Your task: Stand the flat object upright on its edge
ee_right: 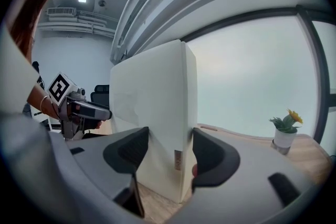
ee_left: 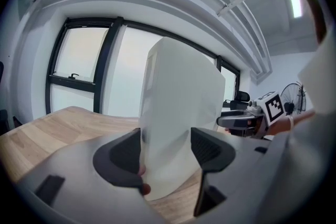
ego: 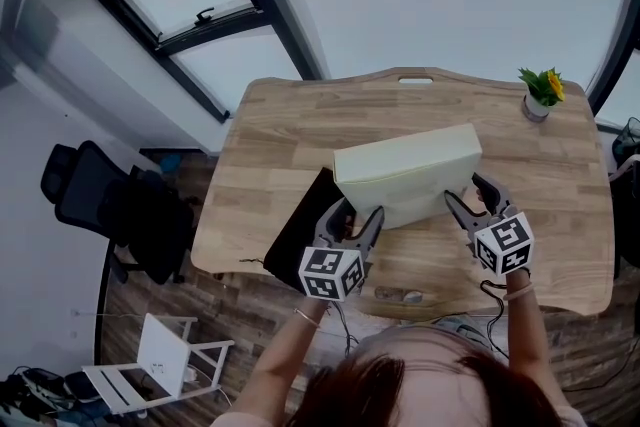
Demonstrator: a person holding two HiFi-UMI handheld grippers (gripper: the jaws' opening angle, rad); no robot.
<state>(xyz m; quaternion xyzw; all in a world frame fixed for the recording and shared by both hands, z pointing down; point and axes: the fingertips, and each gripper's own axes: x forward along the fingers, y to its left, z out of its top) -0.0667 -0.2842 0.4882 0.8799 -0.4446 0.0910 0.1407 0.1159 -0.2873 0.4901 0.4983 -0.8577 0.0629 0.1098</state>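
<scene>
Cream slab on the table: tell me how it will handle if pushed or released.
Probably stiff: the cream slab shows flat faces and straight edges, pinched only at its ends by the left gripper and right gripper. Likely tippy: it stands tall on a narrow edge on the table.

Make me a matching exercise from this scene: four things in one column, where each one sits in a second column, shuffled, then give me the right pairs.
Things
1. cream box
2. potted plant
3. black office chair
4. white chair

Places
A. on the floor, at the bottom left of the head view
B. standing upright on its edge, mid-table
C. on the floor beside the table's left end
D. at the table's far right corner

Pairs: 1-B, 2-D, 3-C, 4-A
</scene>
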